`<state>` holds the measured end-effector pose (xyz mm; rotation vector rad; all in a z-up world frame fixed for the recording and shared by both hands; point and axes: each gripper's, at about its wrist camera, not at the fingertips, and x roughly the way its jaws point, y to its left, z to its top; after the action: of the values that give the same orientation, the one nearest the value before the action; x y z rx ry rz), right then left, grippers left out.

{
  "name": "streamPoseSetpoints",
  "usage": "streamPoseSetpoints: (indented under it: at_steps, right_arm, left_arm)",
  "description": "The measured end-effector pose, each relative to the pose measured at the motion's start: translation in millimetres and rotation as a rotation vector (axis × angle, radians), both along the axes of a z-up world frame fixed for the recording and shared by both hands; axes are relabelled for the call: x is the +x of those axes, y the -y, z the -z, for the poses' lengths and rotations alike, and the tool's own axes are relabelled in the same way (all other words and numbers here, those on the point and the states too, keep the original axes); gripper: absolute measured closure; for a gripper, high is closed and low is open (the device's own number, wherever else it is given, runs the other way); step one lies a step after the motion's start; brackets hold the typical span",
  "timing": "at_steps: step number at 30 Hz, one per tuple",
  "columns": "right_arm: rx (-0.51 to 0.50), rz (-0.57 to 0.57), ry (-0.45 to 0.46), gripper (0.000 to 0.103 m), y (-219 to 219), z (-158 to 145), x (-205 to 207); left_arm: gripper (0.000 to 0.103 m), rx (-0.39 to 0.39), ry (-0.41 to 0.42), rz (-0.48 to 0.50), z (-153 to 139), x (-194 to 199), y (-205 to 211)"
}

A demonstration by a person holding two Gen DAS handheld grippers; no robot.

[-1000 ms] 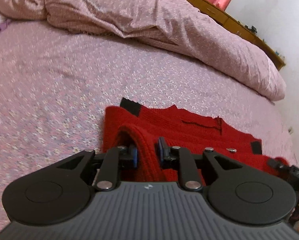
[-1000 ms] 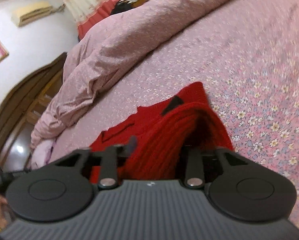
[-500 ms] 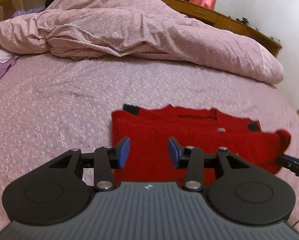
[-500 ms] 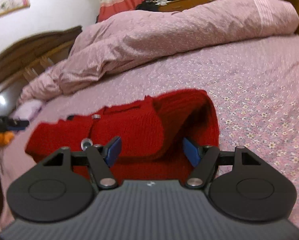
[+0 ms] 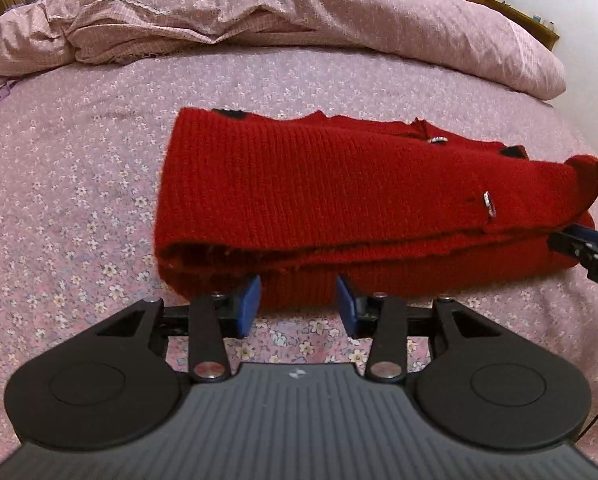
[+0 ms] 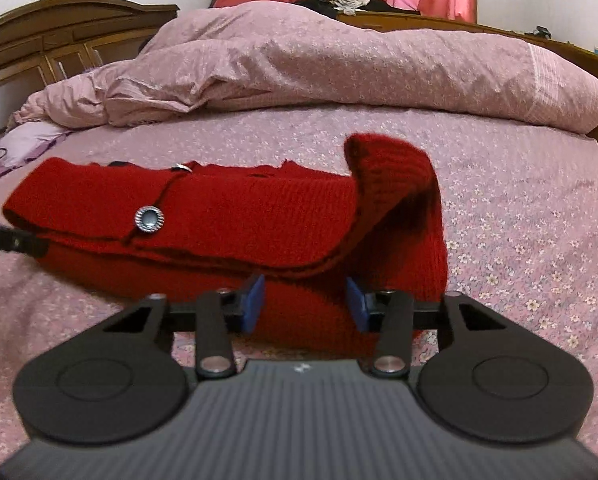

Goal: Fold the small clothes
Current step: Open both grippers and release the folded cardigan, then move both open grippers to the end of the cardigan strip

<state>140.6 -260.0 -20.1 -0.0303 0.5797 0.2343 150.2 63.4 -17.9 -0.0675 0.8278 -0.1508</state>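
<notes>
Now the red ribbed knit cardigan (image 5: 339, 192) lies folded into a long band across the pink flower-print bed sheet (image 5: 79, 200), with a rumpled pink quilt (image 5: 299, 8) heaped behind it. A round silver button (image 6: 149, 220) shows on the front flap in the right wrist view. At the right-hand end of the garment one sleeve or corner stands up in a loose hump.

Just short of the near edge of the fold sits the left hand-held gripper (image 5: 298, 304). Its blue pads (image 5: 247, 306) stand apart, touching no cloth, and the sheet shows between them; its jaws have just been opening.

Meanwhile the right hand-held gripper (image 6: 305, 304) is at the garment's other end, low against the near fold. Red knit fills the gap between its blue pads (image 6: 253, 304), and its jaws have just been closing; whether the pads actually press on the cloth cannot be told. Its tip also shows at the right edge of the left wrist view, just beside the fold.
</notes>
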Motion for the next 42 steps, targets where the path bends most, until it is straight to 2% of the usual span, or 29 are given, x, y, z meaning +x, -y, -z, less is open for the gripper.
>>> streamPoseSetpoints:
  at_steps: [6, 11, 19, 24, 30, 32, 36, 42]
  right_arm:
    - [0.007, 0.010, 0.025, 0.058, -5, 5, 8]
    - [-0.008, 0.002, 0.059, 0.057, -13, 1, 18]
    - [0.006, 0.002, 0.081, 0.057, -19, -6, 53]
    - [0.047, 0.040, 0.041, 0.058, -17, -6, 88]
    - [0.171, 0.118, -0.049, 0.058, -4, -3, 128]
    - [0.206, 0.133, -0.059, 0.058, 1, -5, 137]
    - [0.164, 0.129, -0.046, 0.058, -2, -8, 143]
    - [0.157, 0.135, -0.033, 0.058, -1, -10, 140]
  left_arm:
    - [0.056, 0.029, 0.059, -0.023, 7, 12, 3]
    - [0.056, 0.097, 0.157, -0.032, -5, 26, 13]
    - [0.056, 0.092, 0.170, -0.085, -10, 86, 6]
    - [0.056, 0.108, 0.185, -0.093, -16, 124, 3]
    - [0.056, 0.101, 0.187, -0.123, -32, 163, -1]
    - [0.056, 0.090, 0.196, -0.130, -39, 166, -3]
    - [0.056, 0.106, 0.227, -0.124, -50, 164, -2]
    - [0.056, 0.117, 0.247, -0.134, -64, 155, -8]
